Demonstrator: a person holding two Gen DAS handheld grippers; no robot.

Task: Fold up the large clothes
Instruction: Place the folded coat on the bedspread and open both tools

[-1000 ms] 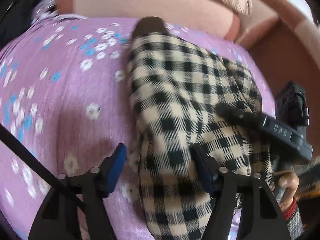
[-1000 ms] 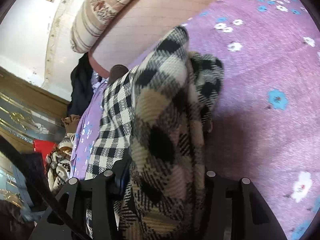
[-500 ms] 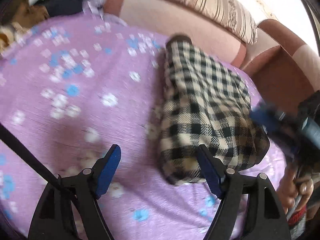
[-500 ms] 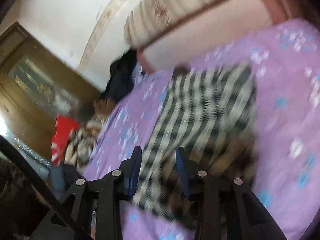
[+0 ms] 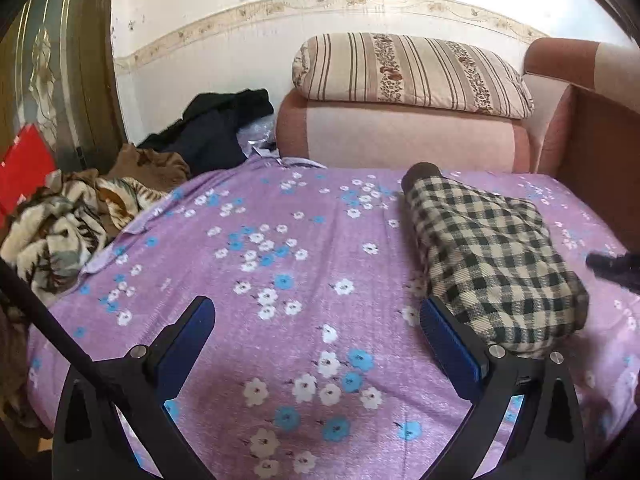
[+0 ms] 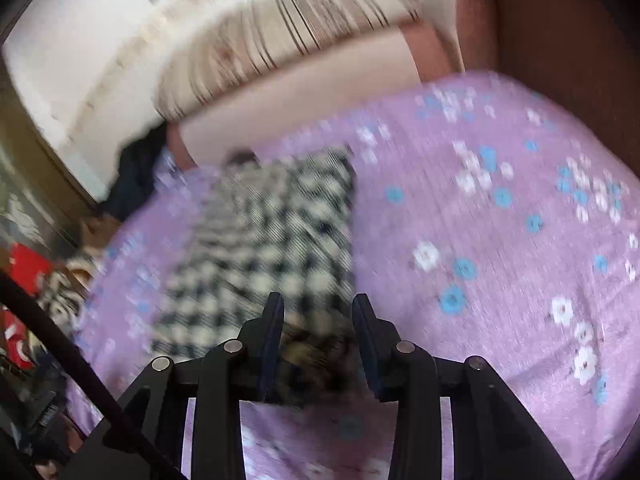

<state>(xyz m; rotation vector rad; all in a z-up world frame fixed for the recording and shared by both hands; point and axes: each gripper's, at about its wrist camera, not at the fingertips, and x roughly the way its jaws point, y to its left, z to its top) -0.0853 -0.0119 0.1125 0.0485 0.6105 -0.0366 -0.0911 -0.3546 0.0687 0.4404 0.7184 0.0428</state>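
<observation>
Checked garment (image 5: 488,264) lies folded into a compact bundle on the purple floral bed cover (image 5: 280,272), toward its right side, near the pink sofa back (image 5: 400,136). A dark brown part pokes out at the bundle's far end (image 5: 420,170).

Left hand-held gripper (image 5: 316,328): jaws spread wide, nothing between them, hovering over bare cover just left of the bundle. Right hand-held gripper (image 6: 318,320): jaws parted, holding nothing, sitting at the bundle's near edge; view is motion-blurred, so contact with the cloth can't be told.

Fold looks done or nearly done.

Risks:
- Thick, springy fabric; near edge looks bulgy, so the top layer may spring open once unpressed.
- Right jaw tips are close to the near hem; pulling away could snag and drag a layer, undoing the fold.
- Loose cover could wrinkle or shift under the bundle if pushed.
- Unfolded clothes pile (image 5: 60,216) sits at the left edge of the bed, well apart; no interference likely.
</observation>
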